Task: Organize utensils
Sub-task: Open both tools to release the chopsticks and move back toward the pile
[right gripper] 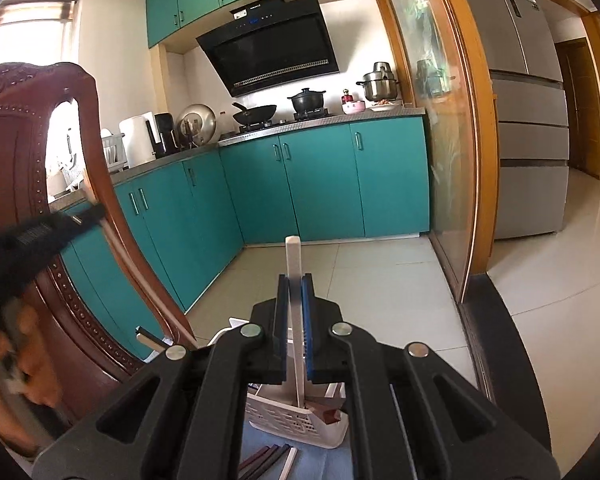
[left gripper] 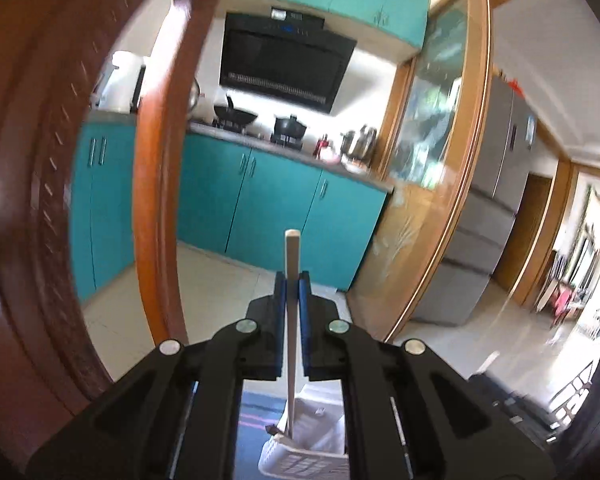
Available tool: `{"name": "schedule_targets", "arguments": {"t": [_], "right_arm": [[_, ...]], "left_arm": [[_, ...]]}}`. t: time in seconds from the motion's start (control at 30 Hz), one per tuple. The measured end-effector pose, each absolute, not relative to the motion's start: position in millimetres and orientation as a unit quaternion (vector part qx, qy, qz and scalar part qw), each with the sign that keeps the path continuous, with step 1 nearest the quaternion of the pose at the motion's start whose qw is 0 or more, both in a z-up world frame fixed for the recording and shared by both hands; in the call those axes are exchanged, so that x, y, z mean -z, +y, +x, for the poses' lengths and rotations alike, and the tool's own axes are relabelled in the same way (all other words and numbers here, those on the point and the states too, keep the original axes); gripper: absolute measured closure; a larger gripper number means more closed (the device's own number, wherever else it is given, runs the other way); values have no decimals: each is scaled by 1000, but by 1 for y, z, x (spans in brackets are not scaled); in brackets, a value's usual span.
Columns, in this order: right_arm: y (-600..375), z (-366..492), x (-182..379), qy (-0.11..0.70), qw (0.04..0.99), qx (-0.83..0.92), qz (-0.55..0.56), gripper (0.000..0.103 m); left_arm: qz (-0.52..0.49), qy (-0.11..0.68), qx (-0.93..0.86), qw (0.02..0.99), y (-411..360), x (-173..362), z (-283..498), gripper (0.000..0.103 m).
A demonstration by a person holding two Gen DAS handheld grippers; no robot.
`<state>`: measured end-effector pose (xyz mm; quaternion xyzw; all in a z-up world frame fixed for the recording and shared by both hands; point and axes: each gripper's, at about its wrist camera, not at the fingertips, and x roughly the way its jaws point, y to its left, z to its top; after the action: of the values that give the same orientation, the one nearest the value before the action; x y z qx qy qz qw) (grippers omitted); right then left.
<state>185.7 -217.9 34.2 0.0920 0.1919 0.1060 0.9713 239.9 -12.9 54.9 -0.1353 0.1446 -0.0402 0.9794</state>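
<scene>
left gripper (left gripper: 291,292): jaws narrowed onto one pale chopstick (left gripper: 292,256), clamped between the blue pads, its long axis running along the fingers with the squared end standing out past the tips. right gripper (right gripper: 295,294): likewise closed on a white chopstick (right gripper: 293,258), same lie, lower end reaching down toward the basket. white slotted basket (right gripper: 284,420): directly below and just ahead of both grippers, on a blue mat (right gripper: 324,464) (in the left wrist view it sits under the jaws, seen between the gripper's links). inside it, a few dark sticks at the right corner. loose chopsticks (right gripper: 268,460): several dark and one pale, lying on the mat just in front of the basket. judgement: each stick needs lowering end-first, near upright, into the basket; neither hand looks clearly nearer. carved wooden chair (right gripper: 40,152): close on the left. teal kitchen cabinets (right gripper: 320,184): well beyond.
</scene>
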Motion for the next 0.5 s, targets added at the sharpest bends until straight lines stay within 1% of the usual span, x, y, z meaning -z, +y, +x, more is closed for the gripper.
{"name": "schedule_targets", "arguments": {"t": [0.07,0.17,0.23,0.3,0.5], "right_arm": [[-217,184,-37,188,973,-105,84,96],[-217,173,-42,171,978,-97,70,93],[-220,167,-44,164,979,-98,74,84],[-225,161,-48,157,979,-100,83,78],[-232,133,-67,124,980,-119,95,70]], "left_arm": [[-130,161,41,977,-18,-47,246,96],[-120,179,43,976,-23,-37,251,96],[-117,186,45,975,-26,-34,252,96],[-115,193,51,973,-28,-32,256,96],[-100,189,55,975,-35,-32,249,96]]}}
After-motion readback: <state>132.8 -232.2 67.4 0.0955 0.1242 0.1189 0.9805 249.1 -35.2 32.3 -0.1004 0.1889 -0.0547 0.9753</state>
